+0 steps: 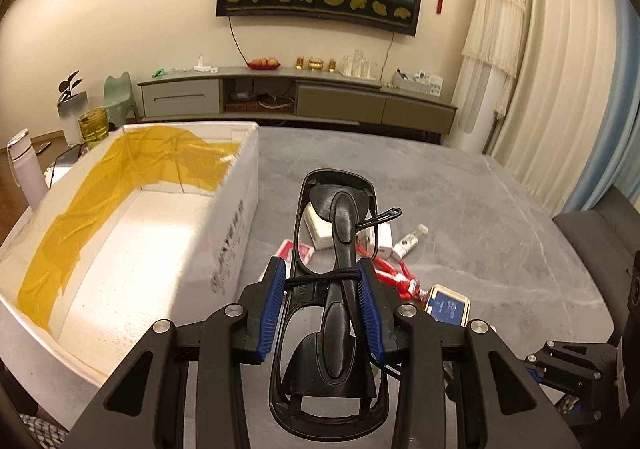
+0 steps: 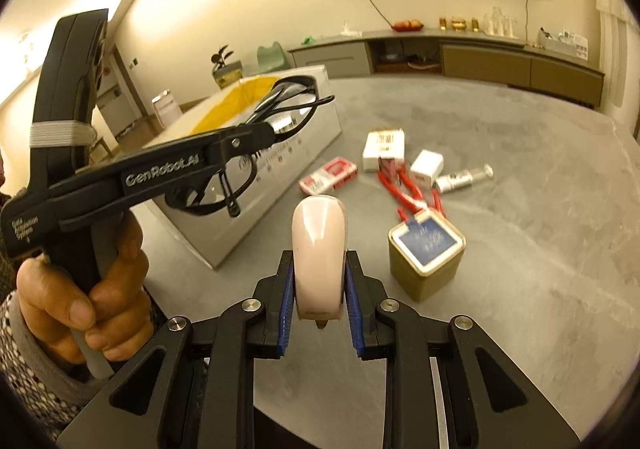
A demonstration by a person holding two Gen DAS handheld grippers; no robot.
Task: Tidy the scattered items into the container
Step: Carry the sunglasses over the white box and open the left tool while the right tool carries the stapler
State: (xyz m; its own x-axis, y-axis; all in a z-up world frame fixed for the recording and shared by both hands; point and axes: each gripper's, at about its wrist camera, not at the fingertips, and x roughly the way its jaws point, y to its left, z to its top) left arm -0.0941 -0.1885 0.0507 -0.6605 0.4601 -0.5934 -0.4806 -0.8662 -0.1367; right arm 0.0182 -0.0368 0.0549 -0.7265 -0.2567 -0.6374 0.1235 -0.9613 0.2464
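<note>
Resting between the left gripper [image 1: 322,299] pads: folded glasses [image 1: 332,313].

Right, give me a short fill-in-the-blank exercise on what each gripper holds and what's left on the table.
1. The left gripper is shut on a pair of black ____.
2. The right gripper clamps a pale ____ device.
3. The white box is lined with ____ tape.
4. The gold tin has a ____ label on top.

Missing words: glasses; pink; yellow; blue
</note>
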